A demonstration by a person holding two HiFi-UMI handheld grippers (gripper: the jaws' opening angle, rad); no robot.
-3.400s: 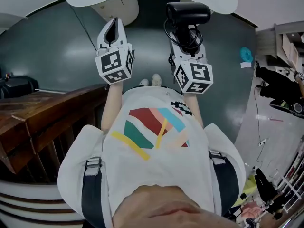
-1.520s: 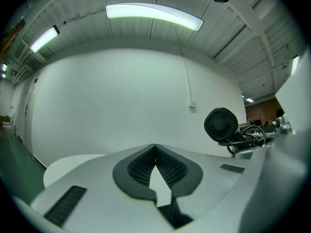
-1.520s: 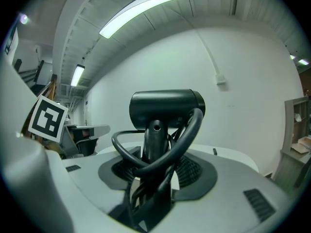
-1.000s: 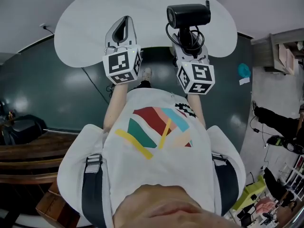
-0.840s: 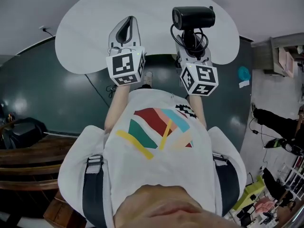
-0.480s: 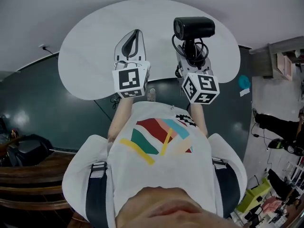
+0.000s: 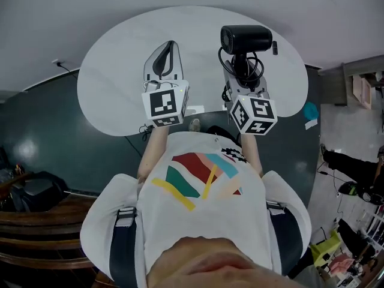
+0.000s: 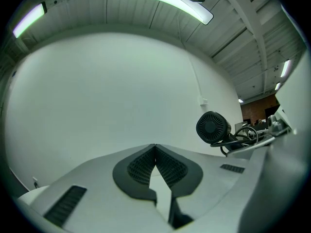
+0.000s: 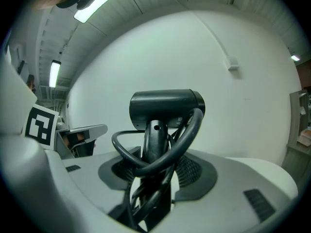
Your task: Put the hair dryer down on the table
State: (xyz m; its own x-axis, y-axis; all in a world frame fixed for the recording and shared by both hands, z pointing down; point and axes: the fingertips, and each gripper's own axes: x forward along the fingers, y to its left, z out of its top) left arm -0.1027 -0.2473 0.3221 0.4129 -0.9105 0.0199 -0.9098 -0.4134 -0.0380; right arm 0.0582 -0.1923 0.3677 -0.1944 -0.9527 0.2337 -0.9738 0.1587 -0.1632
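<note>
Change of state: a few seconds earlier both grippers hang over the dark floor (image 7: 54, 137), with only the near edge of the white round table (image 7: 114, 77) in the head view. Now the table fills the upper middle of that view. Both grippers reach in over its near half, the left gripper (image 7: 169, 45) toward the table's left-centre and the right gripper (image 7: 243, 75) toward its right-centre. The carry to the table therefore appears to be complete, and the set-down itself is not yet done.

Left gripper (image 8: 155, 152): its jaws are together, tips meeting, with nothing between them. It takes no part in the hold.

Right gripper (image 9: 156, 174): its jaws are clamped on the handle of the black hair dryer (image 9: 165, 109), with the black cord (image 9: 192, 124) looped around the handle and bunched between the pads. The hair dryer (image 7: 246, 39) stands upright above the jaws, barrel crosswise, over the table's right-centre. It appears to be clear of the surface.

Pose: both forearms (image 7: 153, 146) extend forward from the torso, side by side and near each other. The grippers point roughly level across the table, and the right one dips slightly. Lowering the right hand is judged the remaining requirement before release.
</note>
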